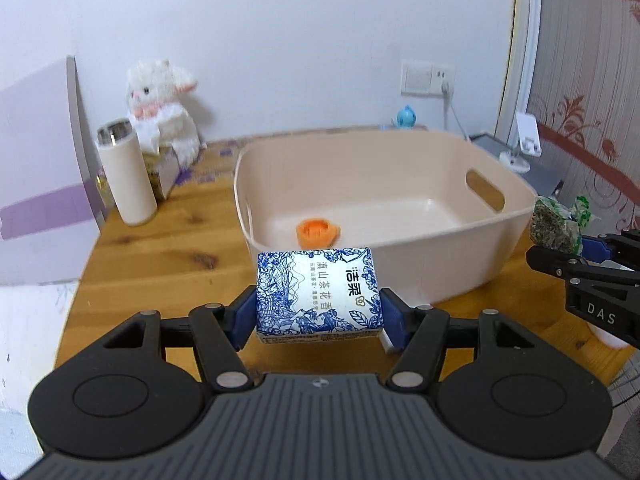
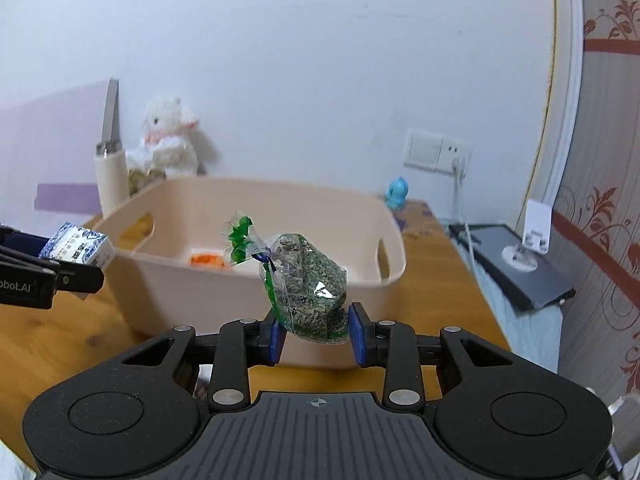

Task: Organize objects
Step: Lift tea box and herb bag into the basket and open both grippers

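1. Tissue pack, printed blue and white, is clamped between the 2 blue pads of the left gripper and is held above the wooden table, just in front of the beige plastic basin.
2. Bag of dried herbs, clear with a green tied top, is pinched at its lower end by the right gripper, in front of the basin's near wall.
3. An orange object is seen lying on the basin floor.
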`<state>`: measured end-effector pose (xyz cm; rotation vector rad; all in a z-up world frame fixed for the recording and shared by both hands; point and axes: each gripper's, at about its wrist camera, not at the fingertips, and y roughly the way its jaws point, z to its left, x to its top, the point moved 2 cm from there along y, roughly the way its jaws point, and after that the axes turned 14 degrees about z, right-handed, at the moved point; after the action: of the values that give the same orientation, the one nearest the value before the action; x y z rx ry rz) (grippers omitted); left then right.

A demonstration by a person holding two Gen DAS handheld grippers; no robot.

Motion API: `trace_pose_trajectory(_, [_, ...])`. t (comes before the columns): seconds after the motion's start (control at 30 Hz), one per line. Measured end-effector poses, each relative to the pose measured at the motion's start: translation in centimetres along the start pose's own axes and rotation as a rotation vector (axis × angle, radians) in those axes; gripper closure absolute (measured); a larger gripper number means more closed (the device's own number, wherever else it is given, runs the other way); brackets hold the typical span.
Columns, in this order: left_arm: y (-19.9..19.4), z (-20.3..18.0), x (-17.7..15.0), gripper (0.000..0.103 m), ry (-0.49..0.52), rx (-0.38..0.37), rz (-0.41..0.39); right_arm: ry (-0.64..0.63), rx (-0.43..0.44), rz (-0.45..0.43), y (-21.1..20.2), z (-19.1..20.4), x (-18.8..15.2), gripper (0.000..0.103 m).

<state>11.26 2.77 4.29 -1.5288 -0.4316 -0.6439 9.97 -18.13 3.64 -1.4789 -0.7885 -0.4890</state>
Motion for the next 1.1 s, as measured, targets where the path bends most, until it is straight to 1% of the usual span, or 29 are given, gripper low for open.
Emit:
trace_pose_trajectory(0.13, [-1.0, -0.1, 1.3, 0.038, 0.007, 0.005, -0.045, 0.014, -0.007, -0.040, -0.5, -0.5, 1.6, 0.072])
trace_pose_trajectory(0.27, [-1.1, -0.2, 2.8, 0.038, 0.004, 0.004, -0.072, 0.028, -0.006, -0.070, -0.6, -0.9, 3.3, 0.072])
trace_pose_trajectory(0.4, [-0.4, -0.4, 4.6, 0.038, 0.012, 0.017, -0.091, 0.044, -0.007, -0.071, 0.1, -1.1, 4.8, 0.072])
trace_pose_trajectory(0.53, [1.1, -0.9, 6.3, 0.038, 0.029, 0.040, -0.091, 0.053, -0.017, -0.056, 1.6, -0.7, 6.2, 0.072])
trace_pose_trajectory(0.7, [4.3, -1.3, 8.3, 0.038, 0.024, 0.060, -0.046, 0.061, -0.021, -0.007, 4.4, 0.0, 7.3, 0.072])
trace_pose_trajectory(0.8, [6.8, -1.7, 9.0, 0.038, 0.031, 0.078, 0.011, 0.050, -0.037, 0.031, 6.2, 0.5, 7.5, 0.072])
trace_pose_trajectory(1.0, [10.3, -2.4, 9.3, 0.038, 0.076, 0.116, 0.105, -0.017, -0.073, 0.122, 9.4, 1.5, 6.9, 0.072])
trace_pose_trajectory(1.1, [11.5, -2.8, 9.2, 0.038, 0.095, 0.123, 0.139, -0.020, -0.064, 0.156, 10.3, 1.5, 6.5, 0.072])
